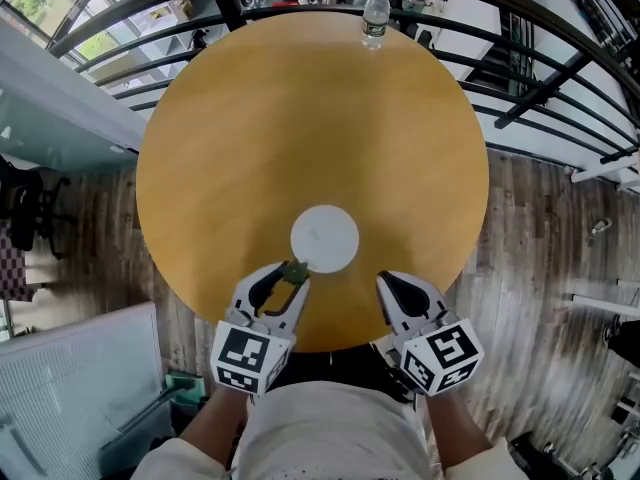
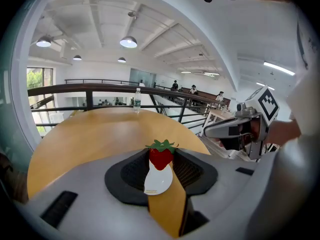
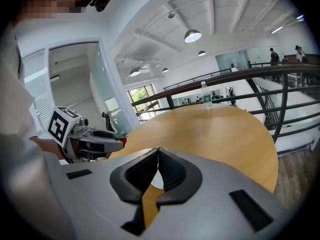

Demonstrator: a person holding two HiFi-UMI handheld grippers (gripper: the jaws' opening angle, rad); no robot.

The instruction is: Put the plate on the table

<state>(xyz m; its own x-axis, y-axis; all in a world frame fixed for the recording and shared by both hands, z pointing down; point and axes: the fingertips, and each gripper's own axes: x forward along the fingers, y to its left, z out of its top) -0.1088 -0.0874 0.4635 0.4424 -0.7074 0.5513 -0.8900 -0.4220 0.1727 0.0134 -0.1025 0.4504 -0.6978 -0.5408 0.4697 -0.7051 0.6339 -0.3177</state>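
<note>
Left claw grasps a strawberry; right claw is clenched, empty. If the pinch slackens, it could roll past the plate.

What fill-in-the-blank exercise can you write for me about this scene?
1. The left gripper holds a ____ between its jaws.
2. The white plate lies on a round wooden ____.
3. At the far edge, by the railing, stands a water ____.
Missing words: strawberry; table; bottle.
</note>
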